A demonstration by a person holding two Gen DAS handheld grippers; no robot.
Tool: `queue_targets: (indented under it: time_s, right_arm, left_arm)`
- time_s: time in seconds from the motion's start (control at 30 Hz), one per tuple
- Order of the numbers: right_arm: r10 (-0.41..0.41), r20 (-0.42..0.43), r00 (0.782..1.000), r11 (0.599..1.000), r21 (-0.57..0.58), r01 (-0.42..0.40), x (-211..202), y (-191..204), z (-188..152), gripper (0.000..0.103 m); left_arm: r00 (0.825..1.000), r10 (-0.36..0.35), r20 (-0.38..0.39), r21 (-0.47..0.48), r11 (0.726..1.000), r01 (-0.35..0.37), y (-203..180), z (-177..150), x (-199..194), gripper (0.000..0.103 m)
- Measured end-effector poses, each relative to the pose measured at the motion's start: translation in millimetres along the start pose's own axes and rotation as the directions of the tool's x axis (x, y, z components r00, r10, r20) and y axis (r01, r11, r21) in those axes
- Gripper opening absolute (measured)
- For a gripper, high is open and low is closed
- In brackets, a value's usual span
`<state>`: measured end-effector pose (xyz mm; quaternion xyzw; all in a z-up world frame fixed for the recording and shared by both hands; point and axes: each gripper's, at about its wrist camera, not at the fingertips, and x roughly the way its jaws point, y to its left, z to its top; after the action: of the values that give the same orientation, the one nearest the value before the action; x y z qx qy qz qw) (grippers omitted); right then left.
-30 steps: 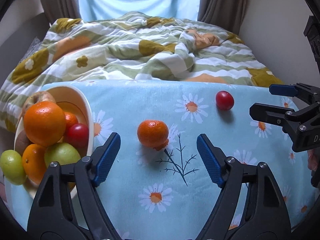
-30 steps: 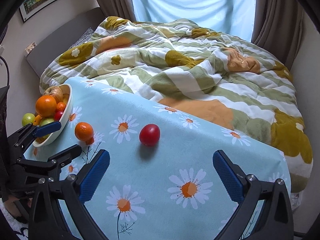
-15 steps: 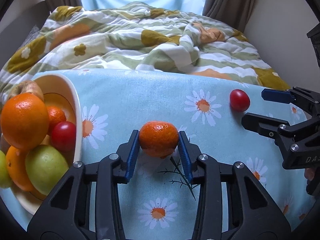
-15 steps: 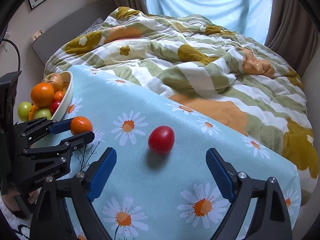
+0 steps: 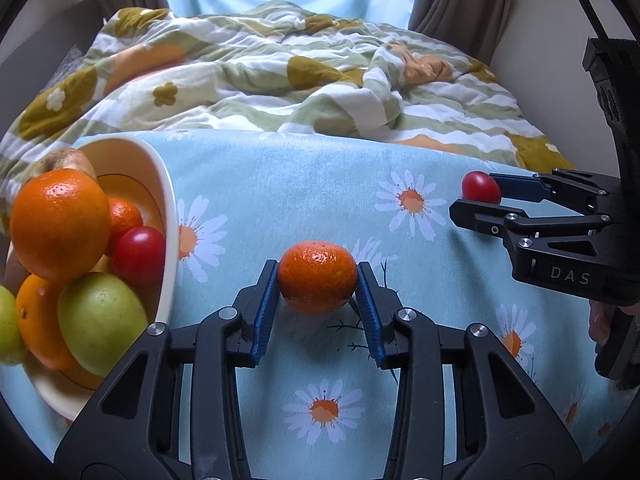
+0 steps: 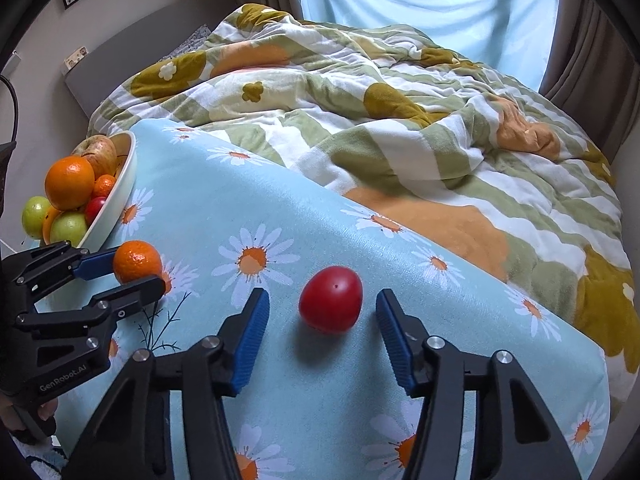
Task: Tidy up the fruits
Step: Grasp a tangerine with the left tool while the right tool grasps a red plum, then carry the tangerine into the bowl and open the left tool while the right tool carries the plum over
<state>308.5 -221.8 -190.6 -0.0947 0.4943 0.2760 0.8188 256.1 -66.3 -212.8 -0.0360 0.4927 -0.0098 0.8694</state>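
Since a second ago, my left gripper [image 5: 317, 300] has clamped the tangerine [image 5: 317, 277] beside the fruit bowl [image 5: 170, 216]; my right gripper [image 6: 322, 334], jaws just narrowing, brackets the untouched red tomato [image 6: 331, 299] on the daisy cloth [image 6: 224, 200].

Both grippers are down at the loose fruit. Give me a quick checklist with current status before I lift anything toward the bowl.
1. Left gripper shut on the tangerine, both pads touching: ok.
2. Right gripper on the red fruit: not ok; the jaws have just been closing, gaps remain on both sides.
3. Red fruit centred between the pads: ok.
4. Room in the bowl: cannot tell; fruit is already heaped.
5. Path from tangerine to bowl clear across the tablecloth: ok.
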Motion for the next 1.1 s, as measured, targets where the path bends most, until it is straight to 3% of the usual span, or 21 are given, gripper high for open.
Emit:
queue_targets:
  time_s: [0.07,0.2,0.67,1.1]
  right_arm:
    - [-0.012,0.015,1.000,1.000,0.010,0.012,1.0,-0.4,0.6,0.048]
    - [-0.041,0.027,0.999,0.999,0.005,0.041,2.1,1.4,2.9,0.029]
    - [-0.003,0.076,0.997,0.999,-0.031,0.005,-34.2,24.3,12.9,0.028]
    - [0.033,0.132,0.991,0.997,-0.078,-0.023,-93.5,75.8,19.4,0.028]
  left_arm:
    - [1.000,0.003,0.001,-0.003,1.000,-0.003,1.1,-0.4,-1.3,0.044]
    - [1.000,0.004,0.005,-0.014,1.000,-0.004,3.5,-0.6,-4.8,0.044]
    - [0.997,0.014,0.072,-0.026,1.000,-0.012,10.3,6.9,-48.3,0.044]
    - [0.988,0.023,0.151,-0.045,0.999,-0.016,38.0,3.3,-126.2,0.044]
